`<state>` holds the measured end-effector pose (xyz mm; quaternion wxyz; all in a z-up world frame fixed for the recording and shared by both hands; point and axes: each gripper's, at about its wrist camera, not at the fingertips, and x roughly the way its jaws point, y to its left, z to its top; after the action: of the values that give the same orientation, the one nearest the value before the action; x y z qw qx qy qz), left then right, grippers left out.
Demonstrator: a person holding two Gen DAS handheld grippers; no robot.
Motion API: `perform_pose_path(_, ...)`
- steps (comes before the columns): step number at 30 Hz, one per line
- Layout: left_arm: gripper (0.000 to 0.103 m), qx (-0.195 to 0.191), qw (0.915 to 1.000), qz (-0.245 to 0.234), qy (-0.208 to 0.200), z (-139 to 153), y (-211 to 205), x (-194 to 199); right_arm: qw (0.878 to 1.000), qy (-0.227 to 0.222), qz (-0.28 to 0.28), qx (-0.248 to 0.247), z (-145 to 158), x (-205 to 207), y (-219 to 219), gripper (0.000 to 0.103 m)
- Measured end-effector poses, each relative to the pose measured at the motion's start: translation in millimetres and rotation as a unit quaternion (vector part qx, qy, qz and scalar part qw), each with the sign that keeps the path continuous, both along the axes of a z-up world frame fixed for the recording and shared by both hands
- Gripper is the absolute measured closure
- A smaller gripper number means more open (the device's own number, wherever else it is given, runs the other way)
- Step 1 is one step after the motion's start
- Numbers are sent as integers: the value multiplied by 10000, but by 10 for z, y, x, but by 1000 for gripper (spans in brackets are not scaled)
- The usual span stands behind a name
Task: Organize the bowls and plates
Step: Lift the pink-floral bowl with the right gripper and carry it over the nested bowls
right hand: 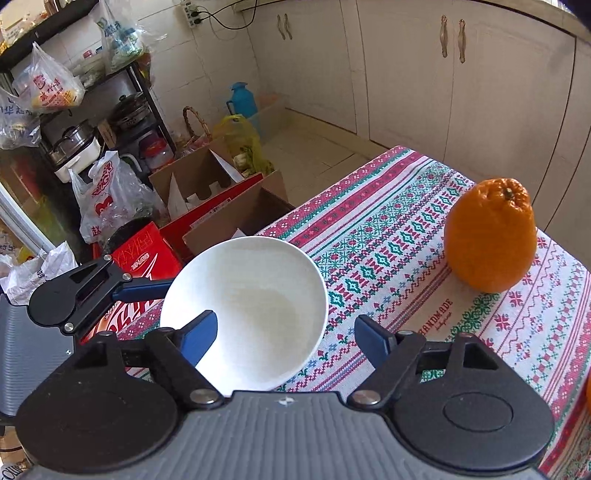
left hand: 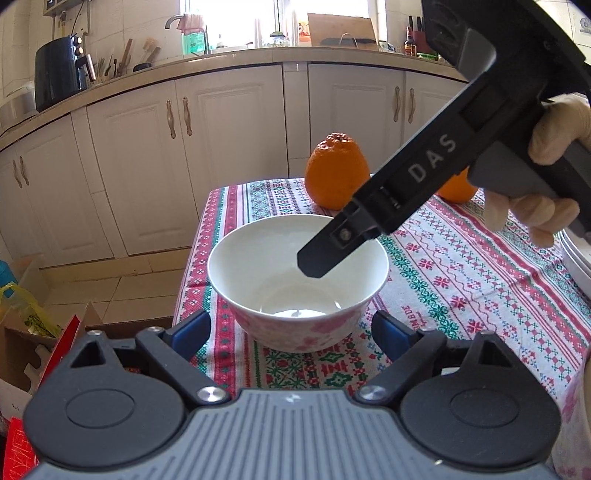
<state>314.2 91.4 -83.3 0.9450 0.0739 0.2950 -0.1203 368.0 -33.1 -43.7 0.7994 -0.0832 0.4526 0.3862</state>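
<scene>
My right tool (right hand: 286, 338) straddles the near rim of the bowl (right hand: 255, 302), jaws apart, one finger inside; pads seem not yet pressing. My left tool (left hand: 291, 328) waits open just behind it. I should pinch the rim squarely, then lift straight off the desk (right hand: 480, 332).

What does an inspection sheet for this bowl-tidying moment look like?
Surface: patterned tablecloth, lying flat.
Job's things: white bowl upright near the table corner; white dish edge at the left view's right border.
Clutter: orange beyond the bowl; second orange partly hidden.
Grippers: left gripper open, flanking the bowl; right gripper open, one finger inside the bowl, one outside.
Cables: power strip with cords on the wall.
Surroundings: cabinets; boxes and bags on the floor.
</scene>
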Motion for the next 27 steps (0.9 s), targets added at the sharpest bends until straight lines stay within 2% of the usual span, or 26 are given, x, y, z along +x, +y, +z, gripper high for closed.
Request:
perform_pose_path(3, 15, -2, 10000, -22, -45, -3, -3, 2, 9999, 39, 82, 77, -21, 22, 15, 24)
perform_pose_path(11, 18, -22, 10000, -38, -53, -3, -8, 19, 9996, 43, 203, 180, -47, 73, 83, 32)
perform_pose_path(27, 19, -11, 9999, -120, -28, 5, -14, 21, 9995, 46, 271, 181, -39, 47, 120, 34)
